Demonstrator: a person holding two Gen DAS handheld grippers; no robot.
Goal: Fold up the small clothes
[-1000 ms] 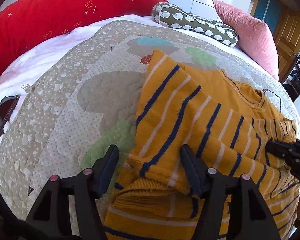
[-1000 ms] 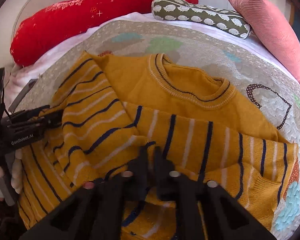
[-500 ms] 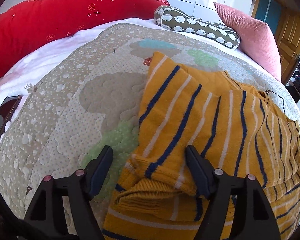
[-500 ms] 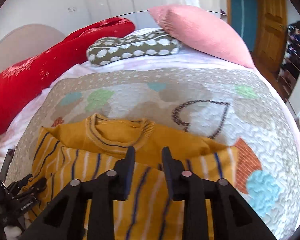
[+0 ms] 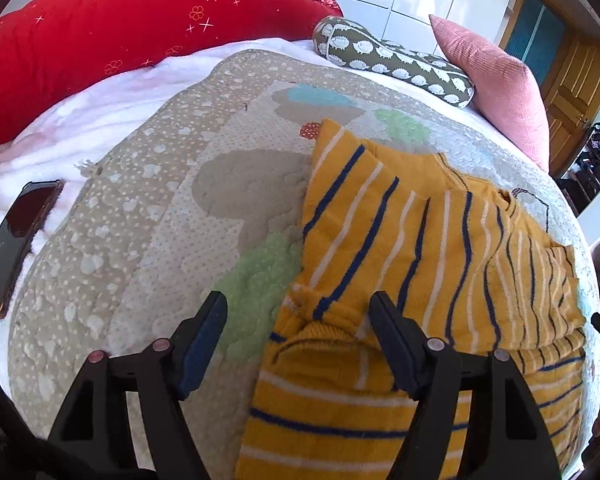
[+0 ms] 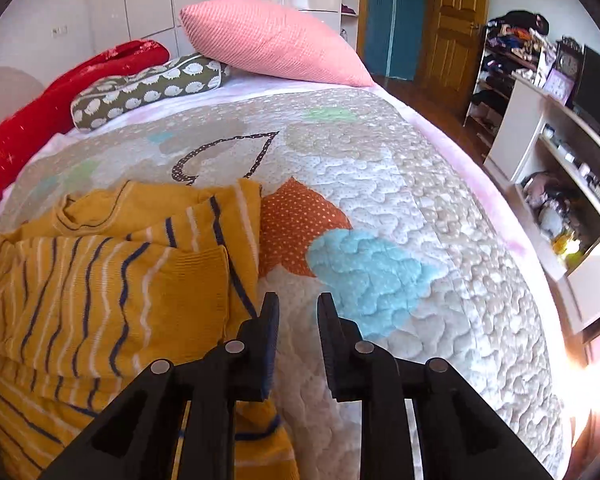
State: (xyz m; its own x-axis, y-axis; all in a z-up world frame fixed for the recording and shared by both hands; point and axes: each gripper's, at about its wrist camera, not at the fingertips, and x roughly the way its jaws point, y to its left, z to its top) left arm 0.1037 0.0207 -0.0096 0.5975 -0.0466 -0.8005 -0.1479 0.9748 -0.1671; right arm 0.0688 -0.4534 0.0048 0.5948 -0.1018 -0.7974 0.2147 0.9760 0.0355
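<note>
A small mustard-yellow sweater (image 5: 420,248) with navy and white stripes lies on the quilted bedspread (image 5: 148,216), both sleeves folded in across its body. My left gripper (image 5: 298,312) is open and empty, jaws wide apart over the sweater's near left edge. The sweater also shows at the left of the right wrist view (image 6: 112,280). My right gripper (image 6: 298,308) is open with a narrow gap and empty, over bare quilt (image 6: 380,208) just right of the sweater's edge.
A red bolster (image 5: 112,40), a hedgehog-print cushion (image 5: 396,64) and a pink pillow (image 5: 496,84) line the far side of the bed. A dark phone (image 5: 16,236) lies at the left edge. Shelving and a white cabinet (image 6: 548,152) stand right of the bed.
My right gripper carried the right sleeve across the sweater, let it go and swung away to the right over bare quilt. My left gripper stayed open and drew back slightly.
</note>
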